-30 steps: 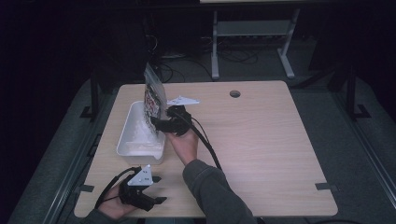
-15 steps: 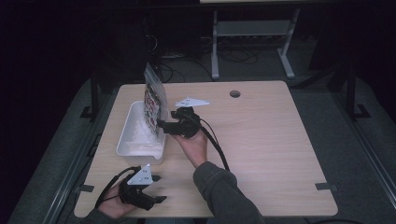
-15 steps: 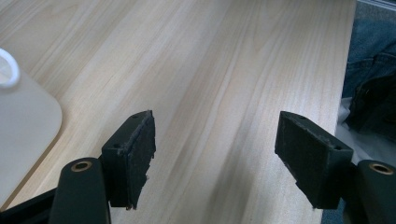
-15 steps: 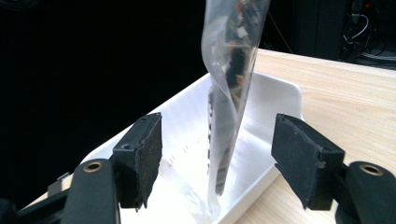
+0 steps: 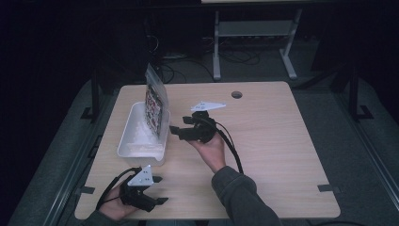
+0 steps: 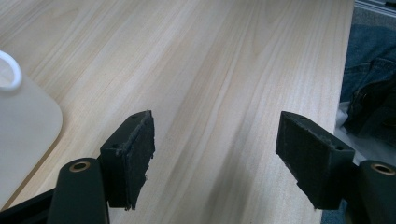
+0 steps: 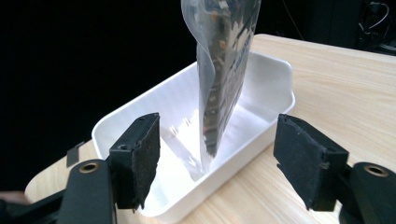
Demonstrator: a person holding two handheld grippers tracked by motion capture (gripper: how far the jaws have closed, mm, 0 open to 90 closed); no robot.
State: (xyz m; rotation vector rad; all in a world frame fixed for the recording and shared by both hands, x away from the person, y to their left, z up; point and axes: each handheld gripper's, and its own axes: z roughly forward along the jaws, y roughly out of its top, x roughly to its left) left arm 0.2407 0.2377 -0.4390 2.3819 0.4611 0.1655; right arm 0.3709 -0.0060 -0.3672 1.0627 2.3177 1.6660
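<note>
In the high view, going from the left of the frame, the white tray (image 5: 141, 146) lies on the left part of the wooden table (image 5: 277, 141), its long side running away from the person. The clear bag (image 5: 156, 101) with printed, speckled contents stands upright in the far end of the tray, leaning against its right-hand wall and rising well above the rim. Below the tray, at the lower left of the frame, the left gripper (image 5: 157, 190) rests on the table near its front edge, held by a hand, with its jaws spread wide and nothing between them; in the left gripper view its jaws stand far apart over bare wood, with a rounded corner of the tray (image 6: 11, 77) at the far left edge of the frame. Right of the tray, near the middle of the high view, the right gripper (image 5: 175, 133) sits just beside the tray's right wall, pointing at it but apart from the bag, its jaws open wide and empty. In the right gripper view the two black jaws frame the tray (image 7: 275, 77), and the bag (image 7: 224, 60) stands in it between them and farther off, its lower edge down on the tray floor, touching neither jaw.
</note>
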